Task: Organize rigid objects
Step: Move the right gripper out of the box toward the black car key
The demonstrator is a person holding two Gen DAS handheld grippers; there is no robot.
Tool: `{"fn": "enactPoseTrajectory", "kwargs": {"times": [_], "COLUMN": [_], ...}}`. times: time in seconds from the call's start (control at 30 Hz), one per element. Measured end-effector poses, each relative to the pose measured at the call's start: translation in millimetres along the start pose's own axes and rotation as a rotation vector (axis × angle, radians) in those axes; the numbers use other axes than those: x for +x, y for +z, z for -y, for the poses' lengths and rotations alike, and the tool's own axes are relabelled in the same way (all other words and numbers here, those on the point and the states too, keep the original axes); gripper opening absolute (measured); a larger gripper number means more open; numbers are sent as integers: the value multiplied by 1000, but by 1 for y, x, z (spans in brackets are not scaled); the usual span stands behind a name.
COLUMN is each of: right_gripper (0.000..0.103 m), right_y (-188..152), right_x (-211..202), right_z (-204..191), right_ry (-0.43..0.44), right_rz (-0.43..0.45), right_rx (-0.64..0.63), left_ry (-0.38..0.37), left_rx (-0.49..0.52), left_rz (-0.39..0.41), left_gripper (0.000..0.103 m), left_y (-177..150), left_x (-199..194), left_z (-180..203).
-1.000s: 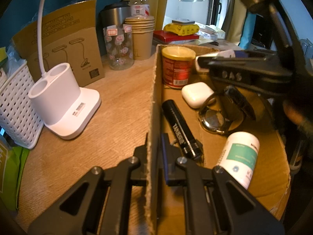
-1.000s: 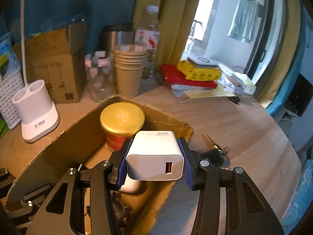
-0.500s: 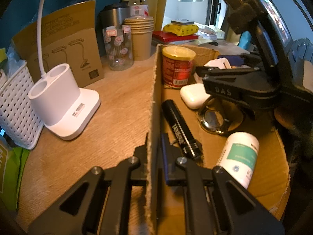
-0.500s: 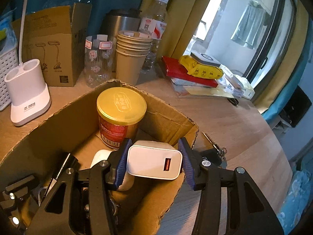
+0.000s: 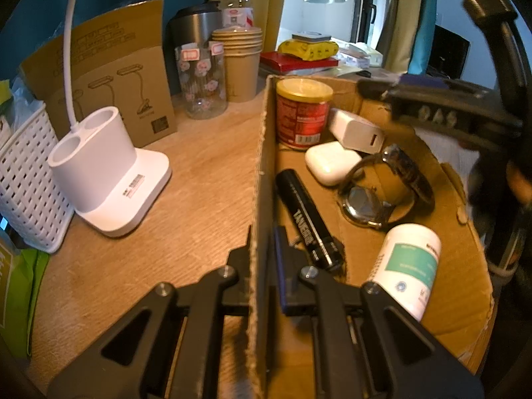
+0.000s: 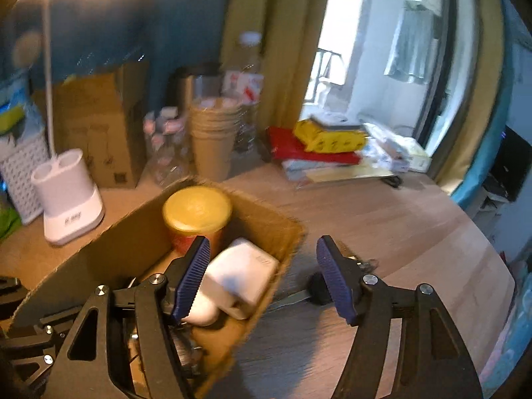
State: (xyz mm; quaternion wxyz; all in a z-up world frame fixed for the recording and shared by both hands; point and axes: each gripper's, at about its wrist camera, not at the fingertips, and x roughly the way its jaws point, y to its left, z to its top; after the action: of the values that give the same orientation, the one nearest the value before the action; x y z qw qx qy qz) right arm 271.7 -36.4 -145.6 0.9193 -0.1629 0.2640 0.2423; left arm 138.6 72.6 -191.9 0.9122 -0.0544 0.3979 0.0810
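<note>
Left gripper [image 5: 262, 249] pinched on cardboard box [image 5: 262, 153] wall; right gripper [image 6: 262, 277] opening, nothing between its pads; white charger [image 5: 357, 131], probably light, rigid, slick, best gripped across flat sides, lies inside against red can [image 5: 302, 113]; only the right view shows keys [image 6: 360, 262] on the table outside.

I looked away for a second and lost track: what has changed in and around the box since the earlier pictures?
The right hand-held gripper let go of the white charger, which now lies in the cardboard box beside the red can, against the white earbud case. Its jaws are opening, with nothing between them. The left hand-held gripper stays clamped on the box wall; the other contents are unmoved.
</note>
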Motion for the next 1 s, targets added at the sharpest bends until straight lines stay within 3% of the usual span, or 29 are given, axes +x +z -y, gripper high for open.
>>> {"fn": "enactPoseTrajectory", "kwargs": {"times": [0.17, 0.43, 0.73, 1.0], "right_gripper": [70, 70, 70, 70], "right_y": [-2, -9, -15, -29], "right_x": [-4, -11, -2, 35], "right_z": [40, 84, 98, 91], "right_ry": [-41, -29, -35, -24], "right_rz": [20, 43, 26, -91], "right_rx": [101, 209, 242, 218], "left_ry": [0, 0, 0, 1], "left_rx": [0, 0, 0, 0], "left_rz": [0, 0, 0, 0], "left_gripper": [10, 10, 10, 10], "left_y": [0, 0, 0, 0], "left_x": [0, 0, 0, 0], "left_z": [0, 0, 0, 0]}}
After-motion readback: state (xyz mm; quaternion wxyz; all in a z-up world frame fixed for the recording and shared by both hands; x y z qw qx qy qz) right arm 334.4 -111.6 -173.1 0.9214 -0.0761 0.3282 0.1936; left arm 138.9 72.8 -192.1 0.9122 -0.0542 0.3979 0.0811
